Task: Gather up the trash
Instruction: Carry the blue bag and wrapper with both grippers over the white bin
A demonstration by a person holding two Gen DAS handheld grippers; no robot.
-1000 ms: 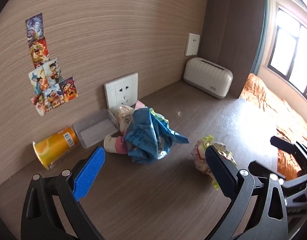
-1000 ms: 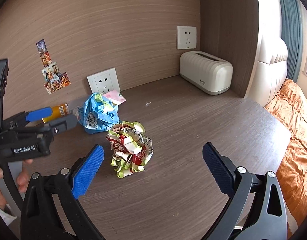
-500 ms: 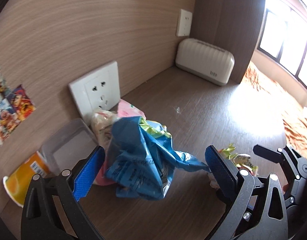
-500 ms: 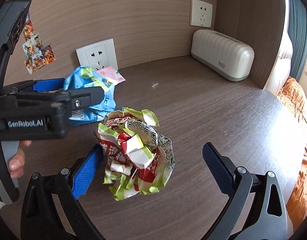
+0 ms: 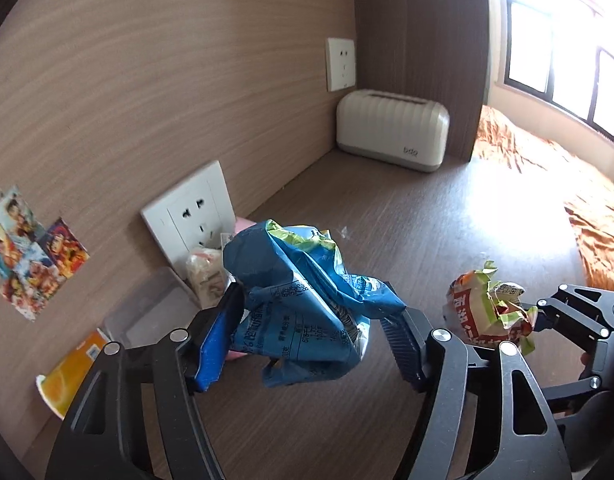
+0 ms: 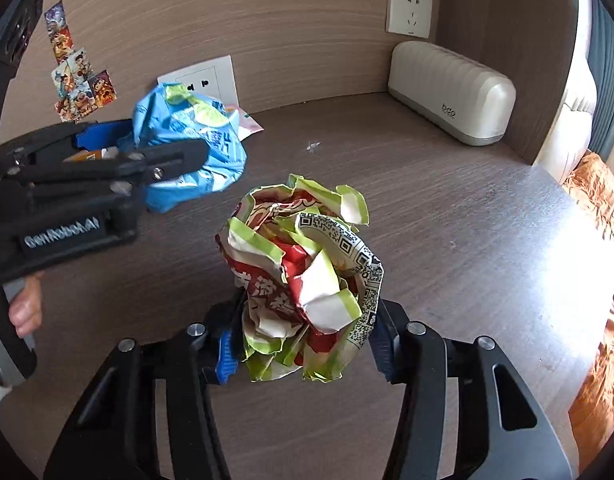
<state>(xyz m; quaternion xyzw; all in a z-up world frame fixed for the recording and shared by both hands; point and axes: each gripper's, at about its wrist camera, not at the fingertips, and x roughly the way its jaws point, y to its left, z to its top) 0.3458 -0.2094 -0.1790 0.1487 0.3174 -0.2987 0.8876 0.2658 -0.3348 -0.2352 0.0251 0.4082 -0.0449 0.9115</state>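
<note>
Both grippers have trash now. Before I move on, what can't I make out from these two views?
- Pink item, left wrist view: mostly hidden behind the blue snack bag and the left gripper.
- Orange cup, left wrist view: its lower part sits behind the gripper frame; in the right wrist view only a sliver shows.
- Any bin: in neither view.
- Right gripper pads: covered by the crumpled wrapper.

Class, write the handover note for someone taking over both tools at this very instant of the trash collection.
Left tool: shut on the blue snack bag.
Right tool: shut on the crumpled red-green wrapper.
Done: both pieces gripped.
Left: no bin in view, so find one and drop both. By the wall socket remain an orange cup on its side, a clear plastic box, a pale wrapper and a pink scrap.
</note>
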